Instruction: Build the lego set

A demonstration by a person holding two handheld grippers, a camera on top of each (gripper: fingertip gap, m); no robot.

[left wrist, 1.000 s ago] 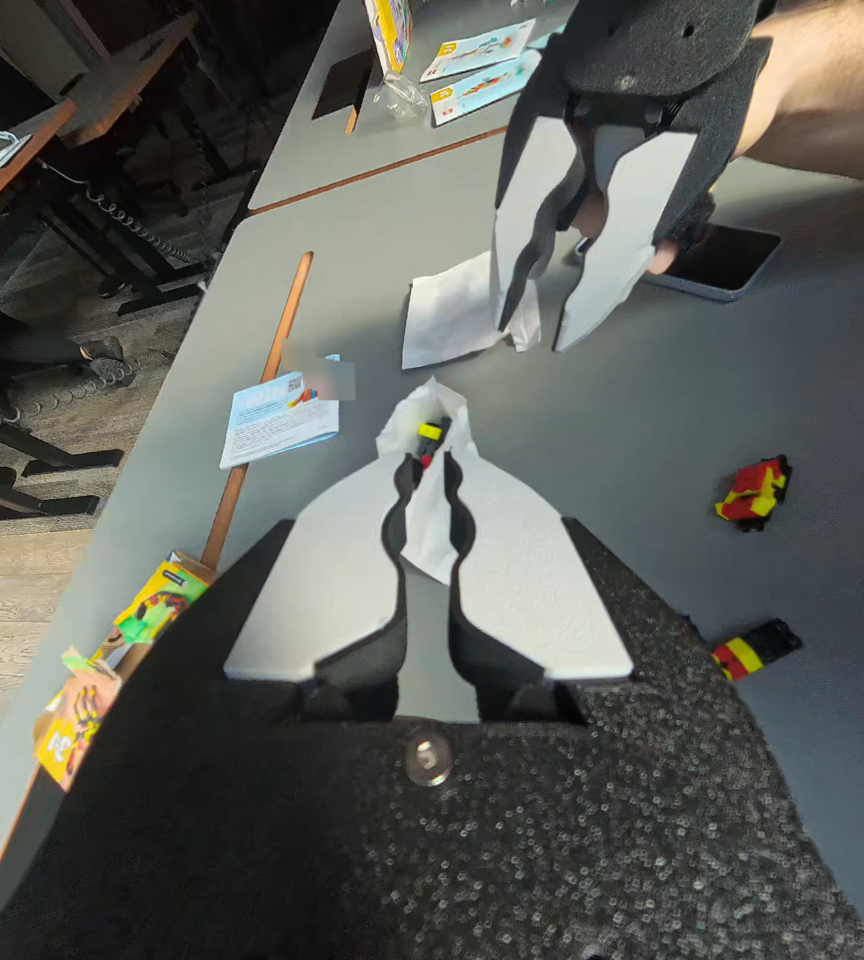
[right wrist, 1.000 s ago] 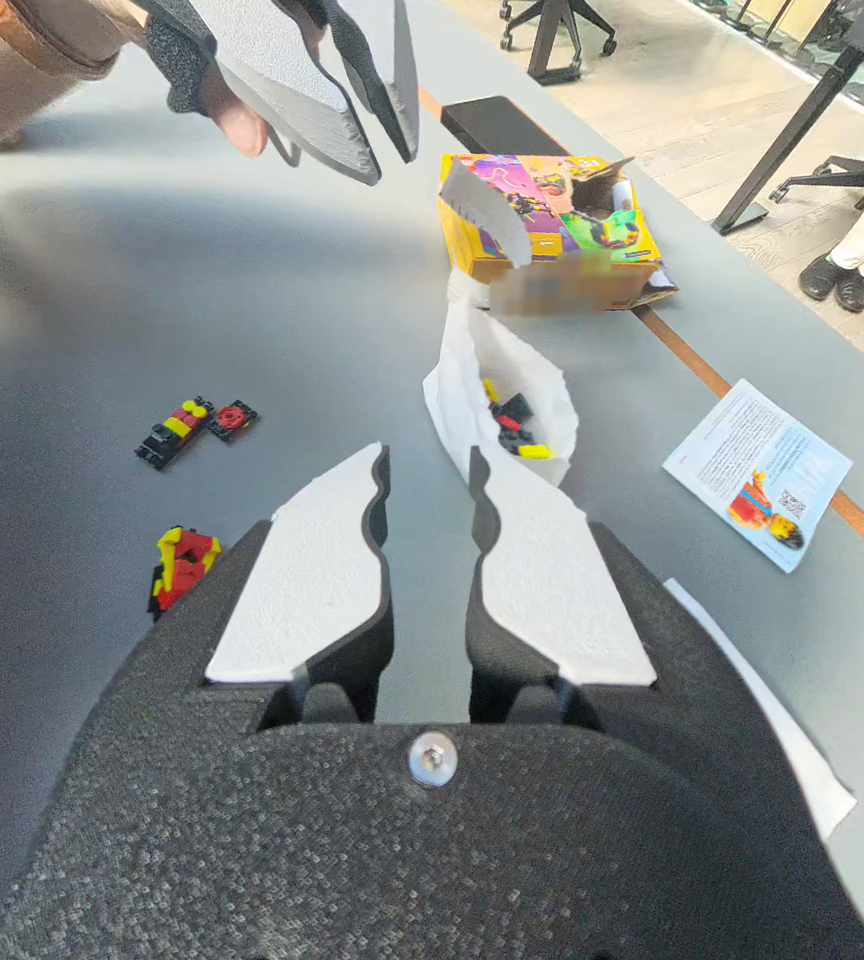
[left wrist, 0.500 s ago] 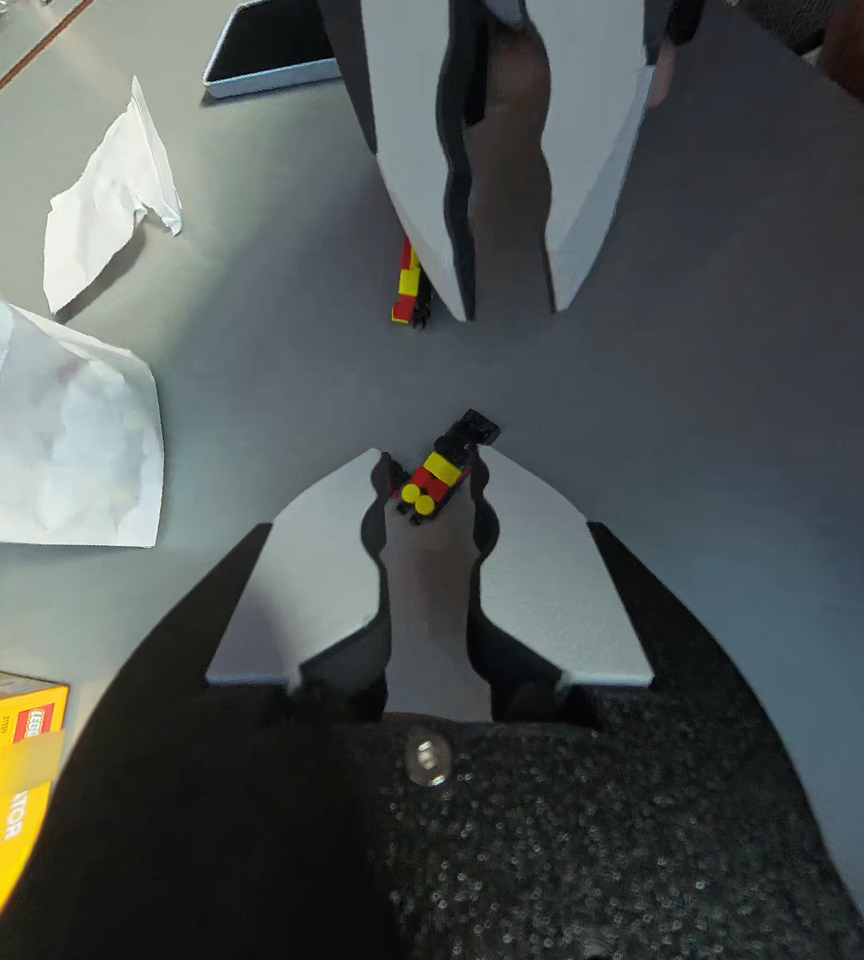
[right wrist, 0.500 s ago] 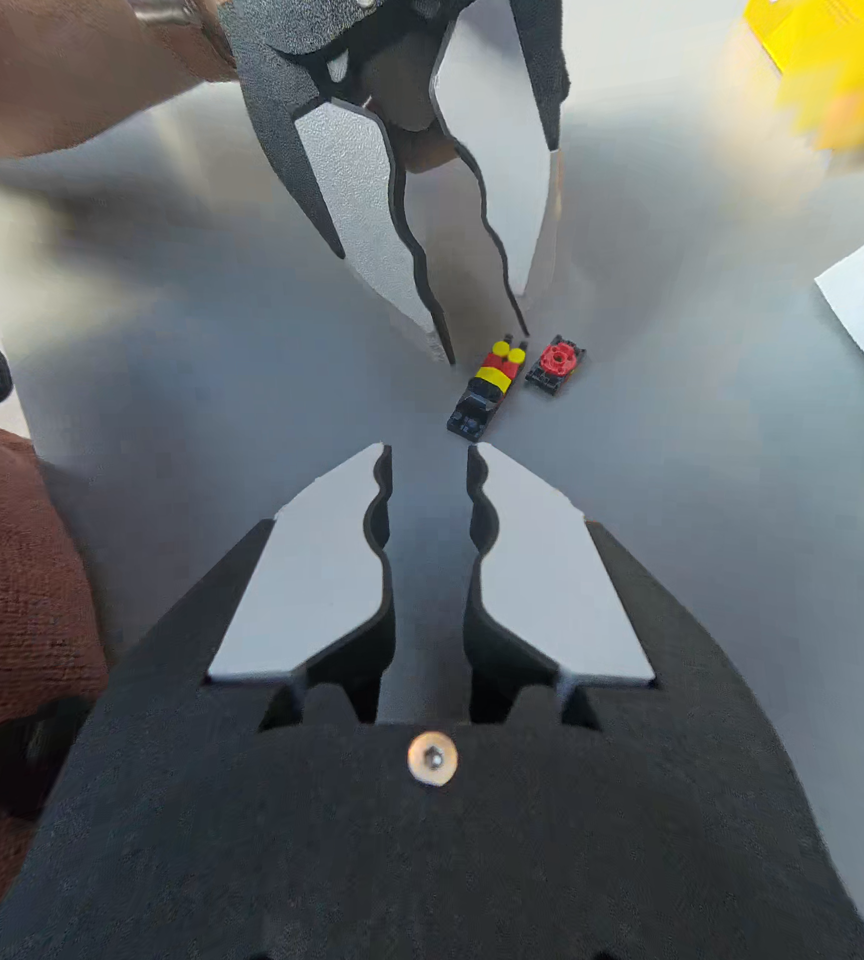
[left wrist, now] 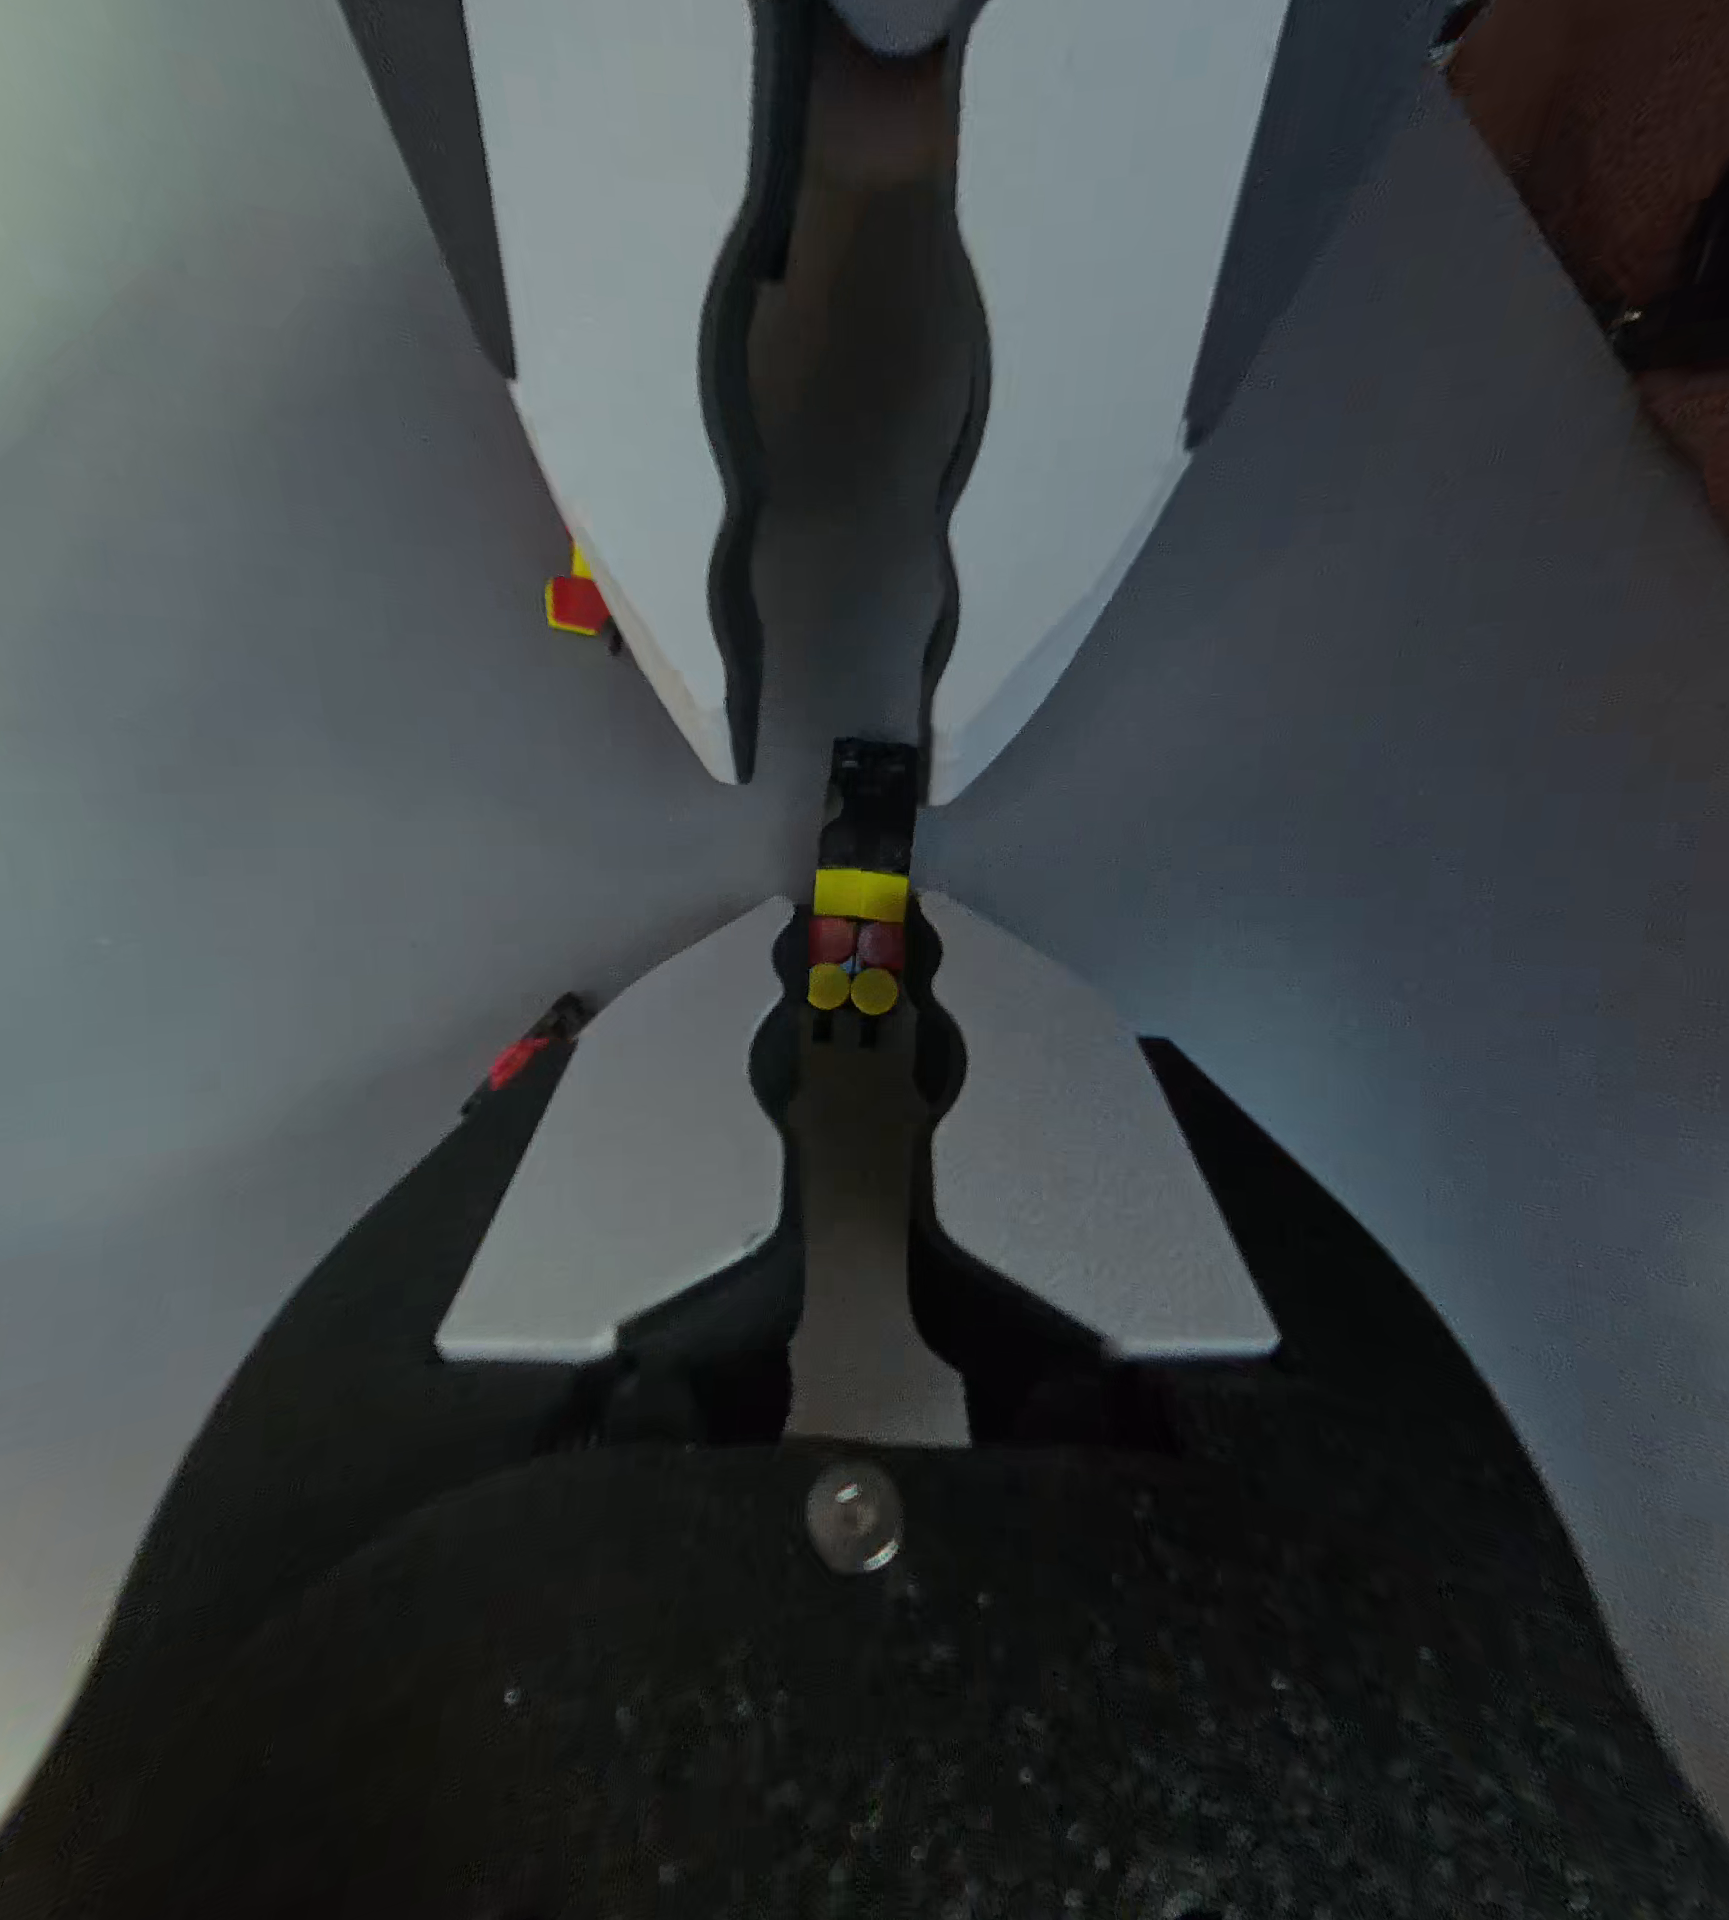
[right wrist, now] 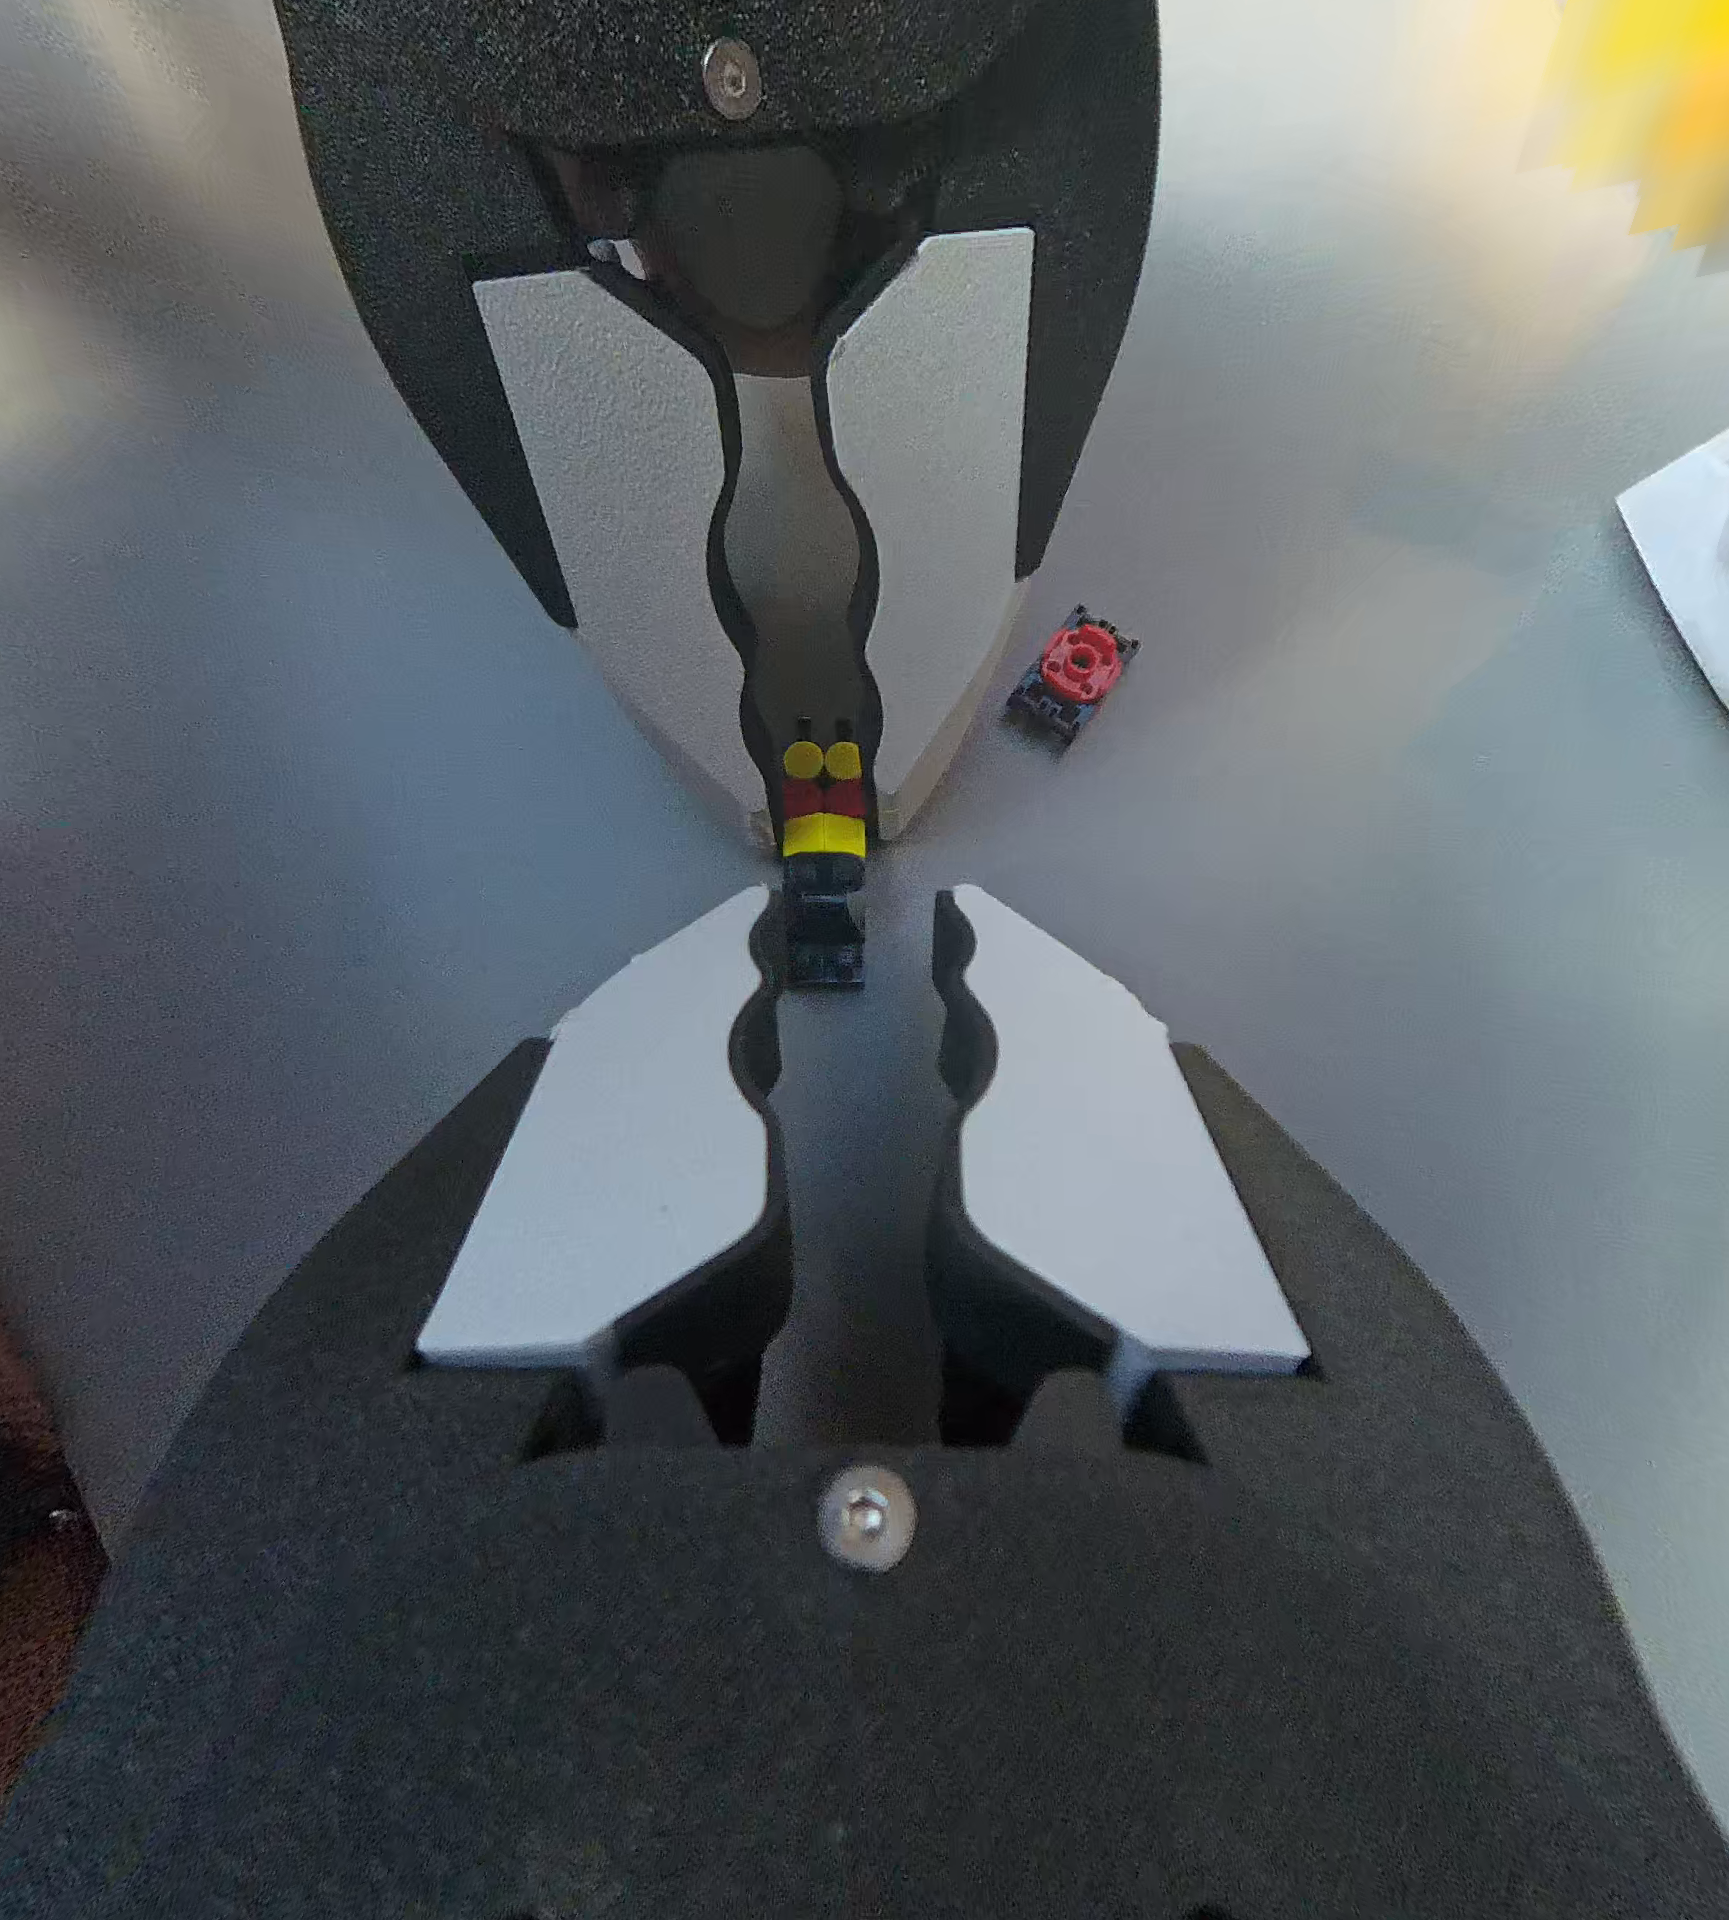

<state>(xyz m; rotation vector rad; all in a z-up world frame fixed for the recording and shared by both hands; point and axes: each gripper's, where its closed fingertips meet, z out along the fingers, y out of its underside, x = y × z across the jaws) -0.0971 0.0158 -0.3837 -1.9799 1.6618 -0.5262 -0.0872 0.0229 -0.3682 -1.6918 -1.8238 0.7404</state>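
On the grey desk [right wrist: 216, 727] the left gripper [left wrist: 855, 904] pinches the yellow-and-red end of the small lego strip [left wrist: 858, 914]; the right gripper [right wrist: 849, 904], spread, straddles its black end, one fingertip touching. A red-topped piece [right wrist: 1076, 670] lies just beside.

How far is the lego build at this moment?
Done: a long black, yellow and red assembly exists. In hand: the left gripper is shut on its studded end; the right gripper is open around its black end. Left: a black piece with red round top lies apart, unattached.

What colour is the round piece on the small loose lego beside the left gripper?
Red, on a dark plate; clearest in the right wrist view.
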